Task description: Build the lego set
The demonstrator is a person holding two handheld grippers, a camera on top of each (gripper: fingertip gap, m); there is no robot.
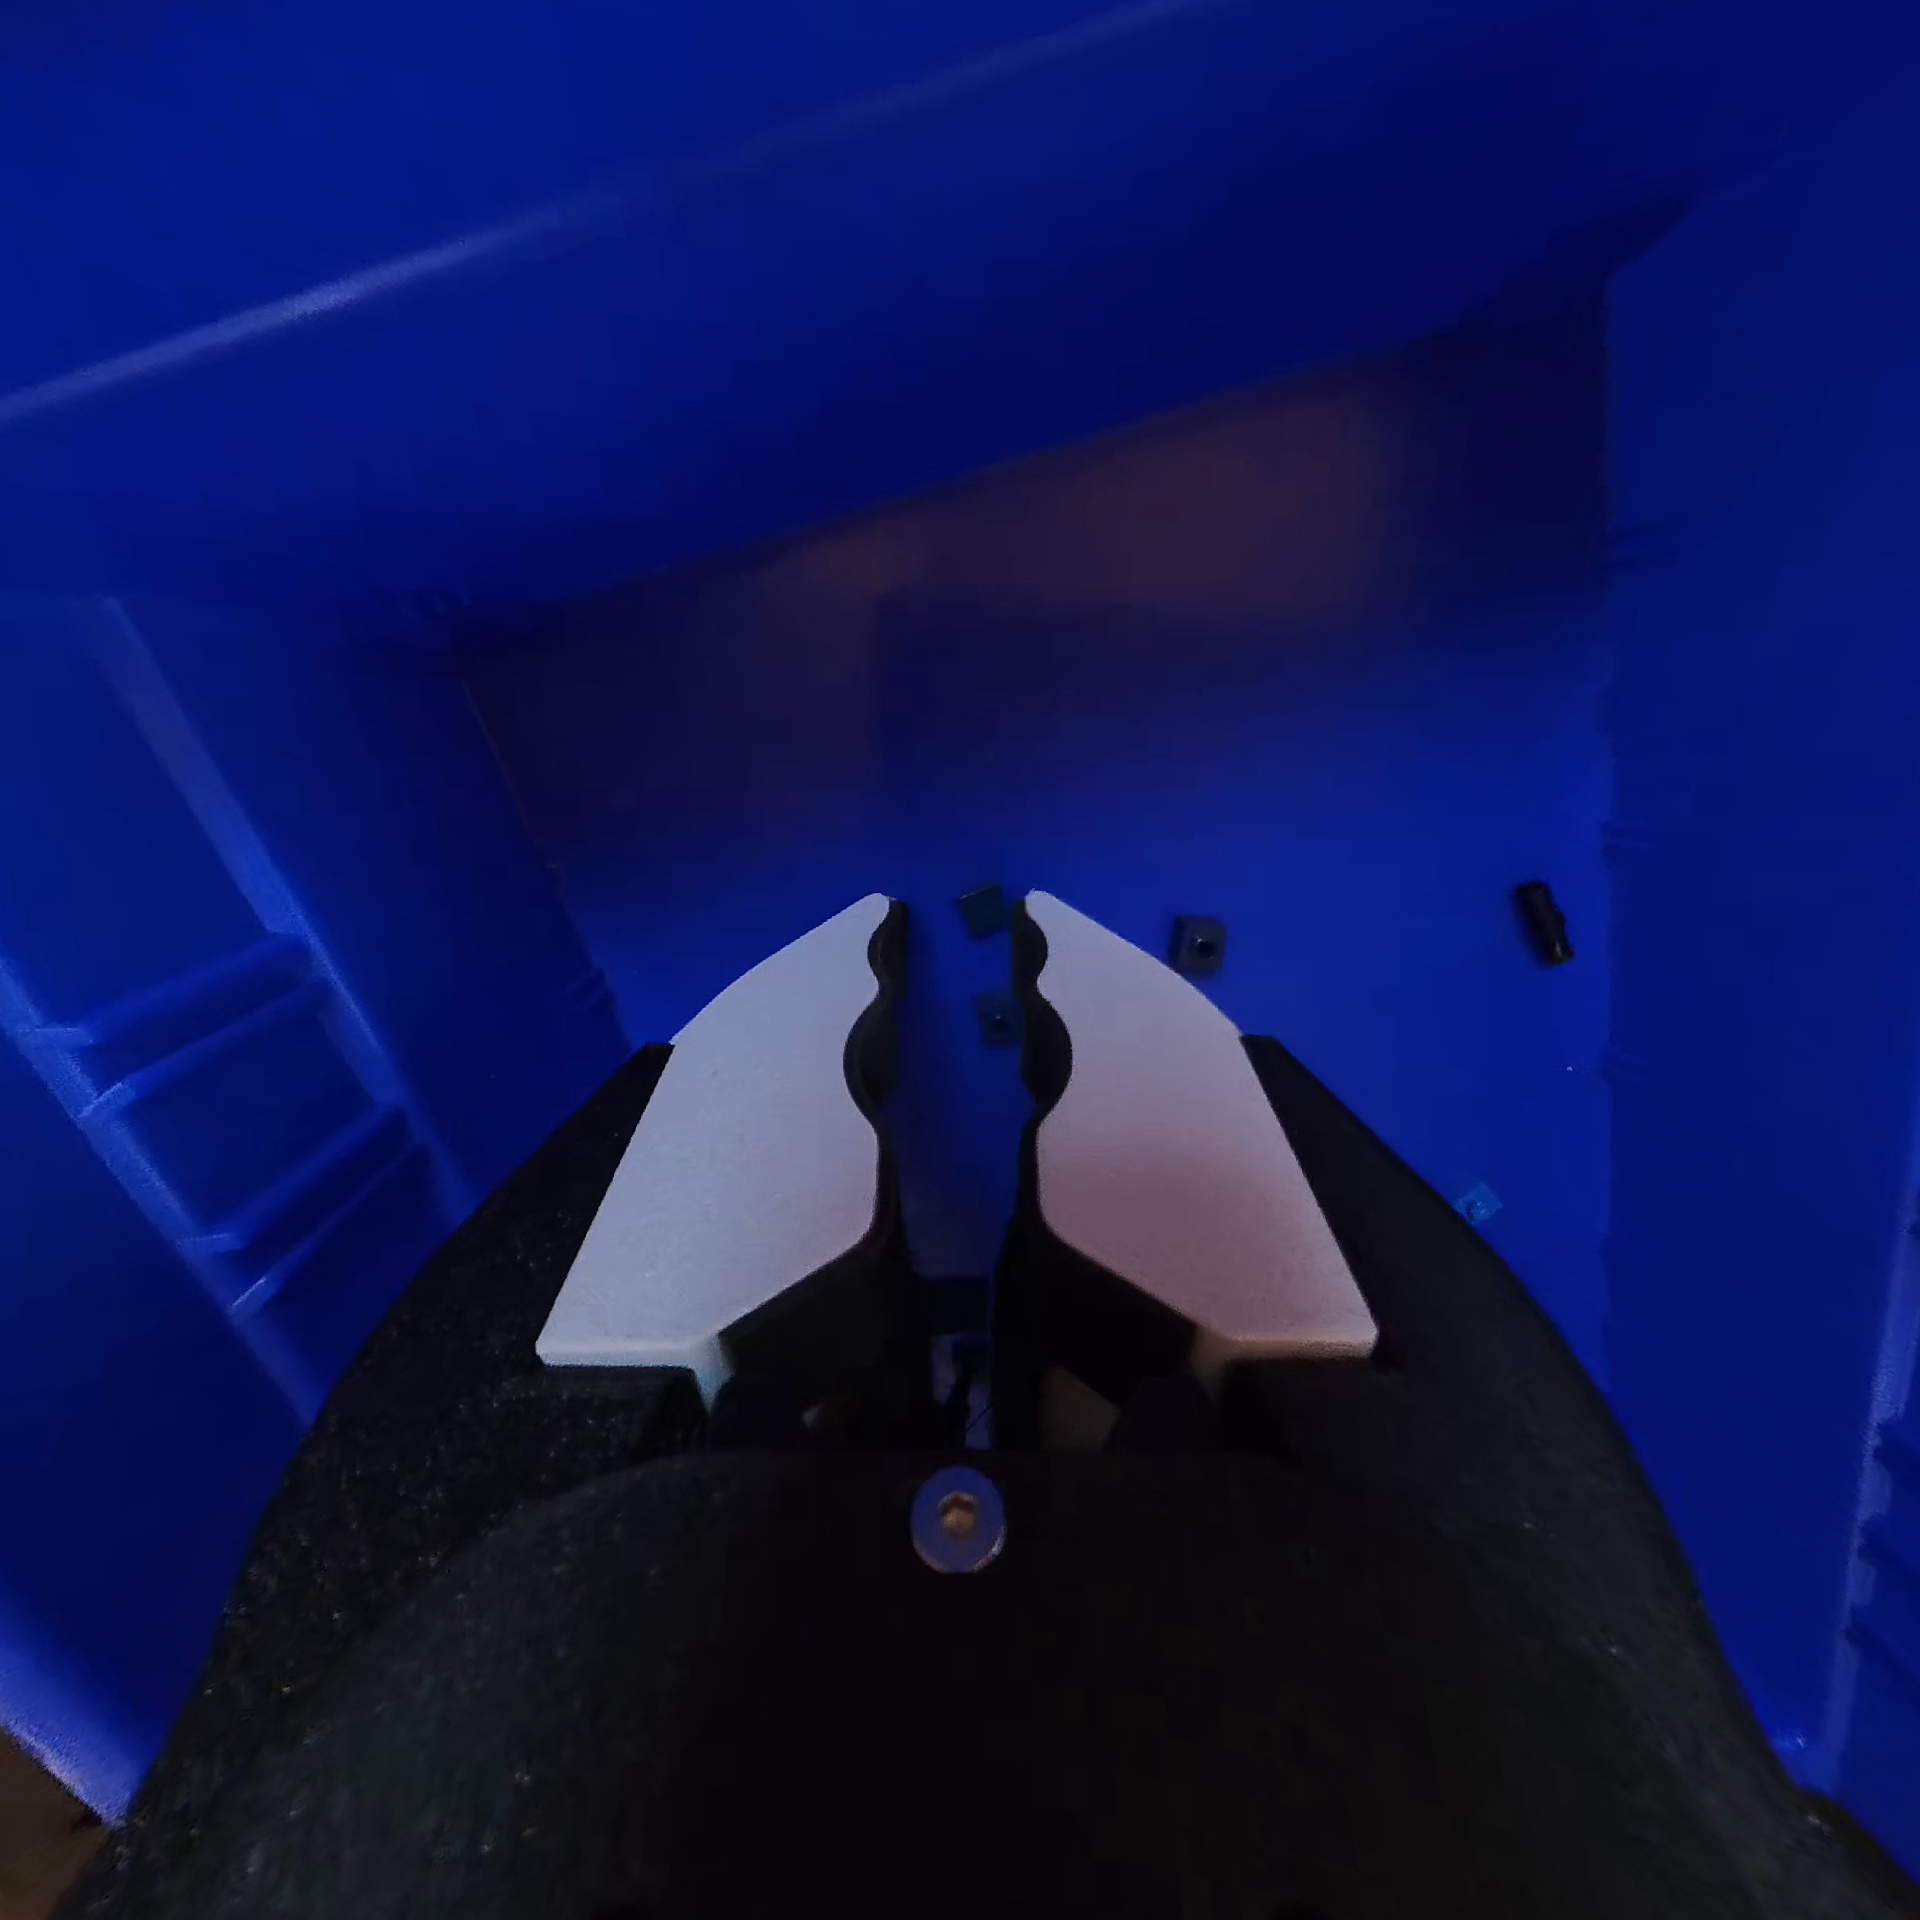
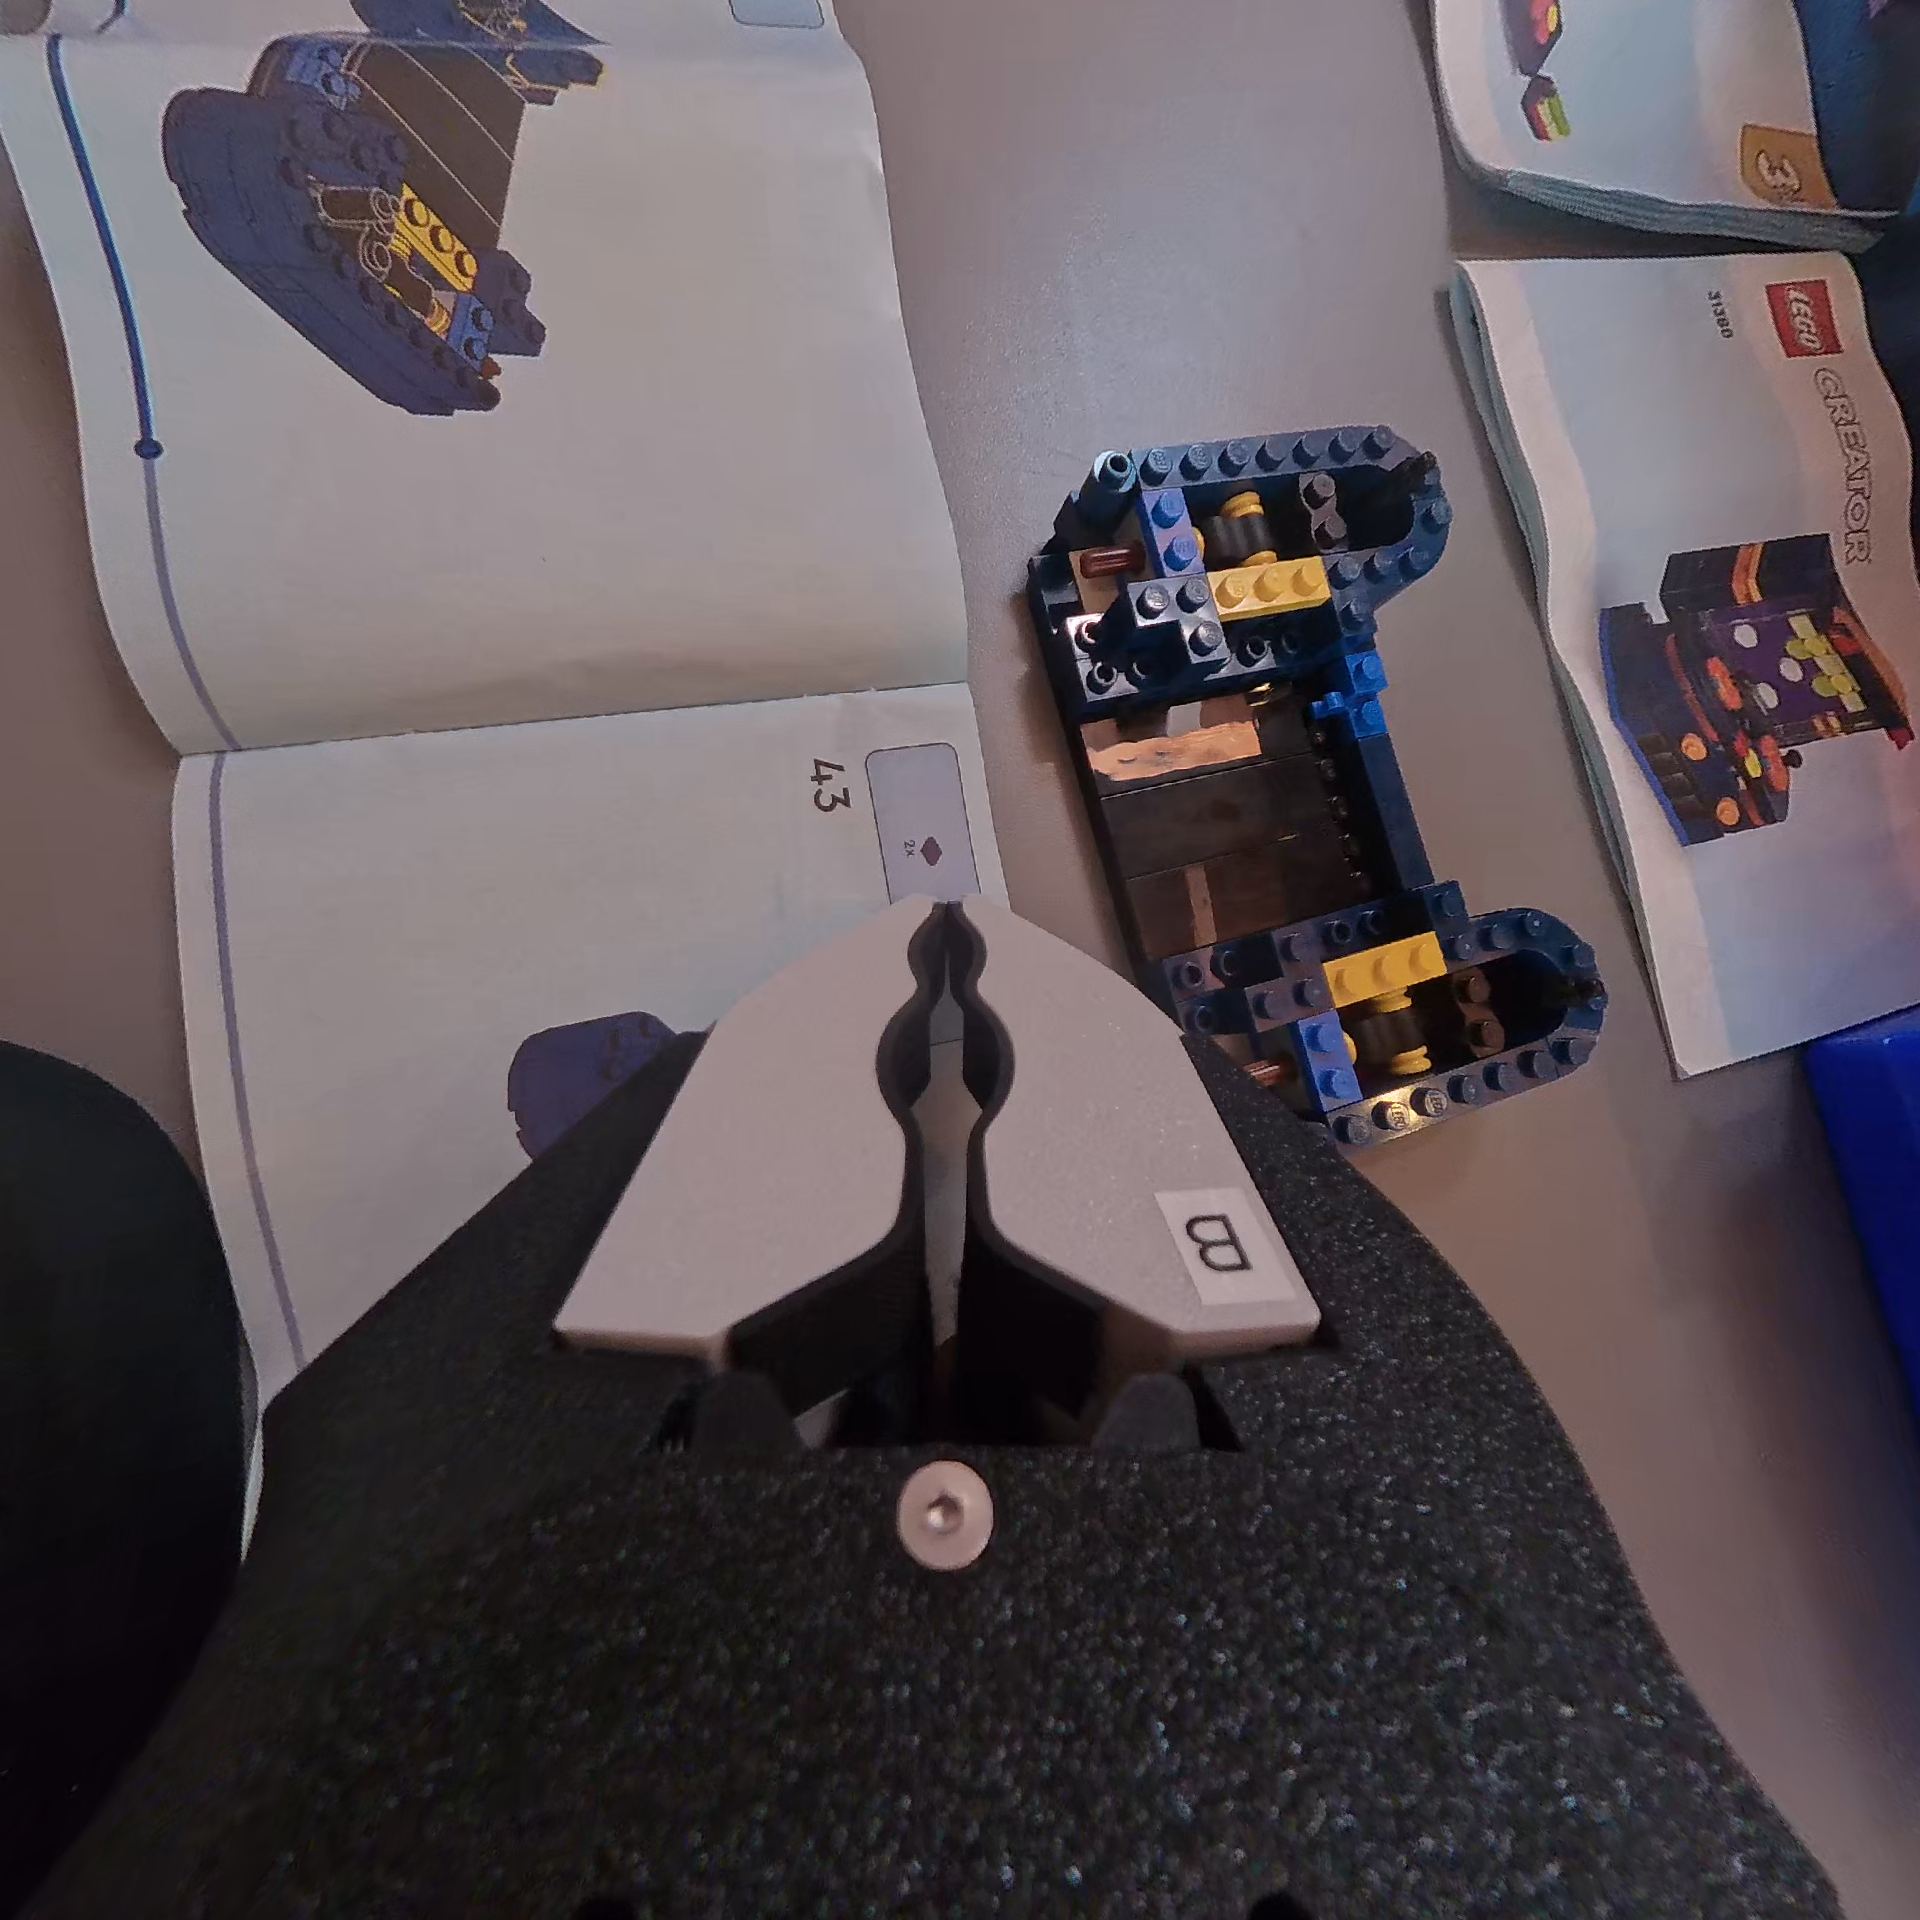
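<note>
- Your left hand-held gripper, narrowly parted and gripping nothing, sits in a dim blue plastic bin; small dark square pieces blur between its fingers.
- Your right hand-held gripper is closed on nothing over an open printed instruction booklet; a lettered sticker marks one finger.

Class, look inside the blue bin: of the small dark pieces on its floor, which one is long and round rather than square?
The dark cylindrical piece far right, alone by the bin wall; the others are flat squares near the left gripper.
</note>
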